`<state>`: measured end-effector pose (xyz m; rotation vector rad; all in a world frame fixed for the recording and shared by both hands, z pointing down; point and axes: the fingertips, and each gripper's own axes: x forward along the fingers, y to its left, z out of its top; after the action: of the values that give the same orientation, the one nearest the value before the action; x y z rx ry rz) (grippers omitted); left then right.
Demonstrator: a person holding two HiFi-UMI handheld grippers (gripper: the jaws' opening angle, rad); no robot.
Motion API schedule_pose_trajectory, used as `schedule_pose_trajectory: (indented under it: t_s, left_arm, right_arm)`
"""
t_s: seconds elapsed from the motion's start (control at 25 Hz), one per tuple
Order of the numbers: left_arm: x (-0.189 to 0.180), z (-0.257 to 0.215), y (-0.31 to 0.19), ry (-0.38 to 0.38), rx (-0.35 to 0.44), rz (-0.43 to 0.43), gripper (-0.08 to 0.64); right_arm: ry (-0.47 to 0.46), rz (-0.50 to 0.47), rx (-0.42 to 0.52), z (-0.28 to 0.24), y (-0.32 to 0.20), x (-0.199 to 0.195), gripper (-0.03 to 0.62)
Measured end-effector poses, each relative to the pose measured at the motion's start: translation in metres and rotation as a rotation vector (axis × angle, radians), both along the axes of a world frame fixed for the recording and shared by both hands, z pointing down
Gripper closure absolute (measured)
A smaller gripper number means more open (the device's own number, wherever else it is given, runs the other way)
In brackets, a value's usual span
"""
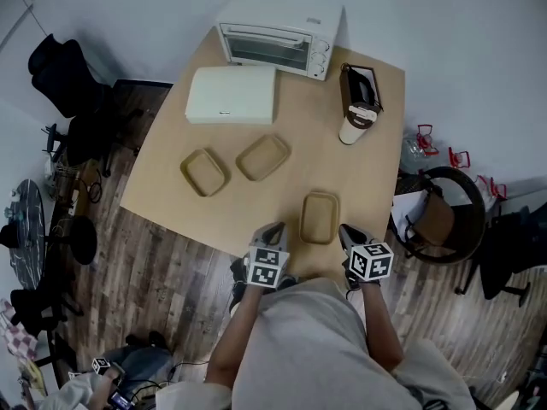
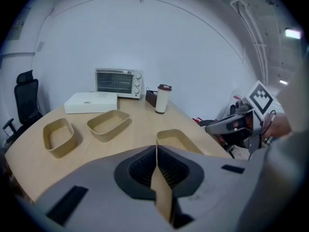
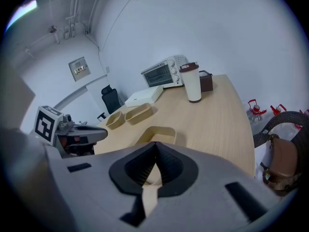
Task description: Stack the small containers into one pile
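Three shallow tan containers with rounded corners sit open and unstacked. The near container (image 1: 320, 217) lies at lower centre of the head view, between the left gripper (image 1: 274, 229) and the right gripper (image 1: 347, 230). The left container (image 1: 204, 172) and the middle container (image 1: 262, 157) sit close together at centre left. Both grippers' jaws are pressed together with nothing between them. The table (image 1: 342, 173) is pale wood. At its top edge stand a white oven (image 1: 278, 41), a flat white box (image 1: 231, 95) and a lidded cup (image 1: 355, 125). The floor (image 1: 145, 263) is dark planks, and a black chair (image 1: 64, 75) stands at upper left.
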<state>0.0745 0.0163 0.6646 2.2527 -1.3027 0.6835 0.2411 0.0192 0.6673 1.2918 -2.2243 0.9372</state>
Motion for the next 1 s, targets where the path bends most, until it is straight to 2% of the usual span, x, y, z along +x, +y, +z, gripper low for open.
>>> schedule_pose_trajectory:
  t_s: [0.12,0.24,0.44,0.56,1.0]
  left_arm:
    - [0.018,0.007,-0.007,0.01,-0.031,0.057,0.552]
    - [0.027,0.016,-0.01,0.023,-0.073,0.097,0.549]
    - [0.036,0.028,-0.014,0.044,-0.124,0.12,0.542]
    - [0.044,0.033,-0.017,0.062,-0.169,0.134,0.466]
    - [0.058,0.061,-0.01,0.06,-0.275,0.136,0.465]
  right_arm:
    - [-0.029,0.014,-0.032,0.005,-0.001,0.002,0.586]
    - [-0.009,0.005,-0.047,0.012,-0.006,0.001,0.584]
    - [0.006,-0.031,-0.094,0.025,-0.008,-0.008,0.548]
    - [0.012,-0.043,-0.125,0.032,-0.01,-0.009,0.52]
    - [0.027,-0.068,-0.185,0.051,-0.008,-0.005,0.489]
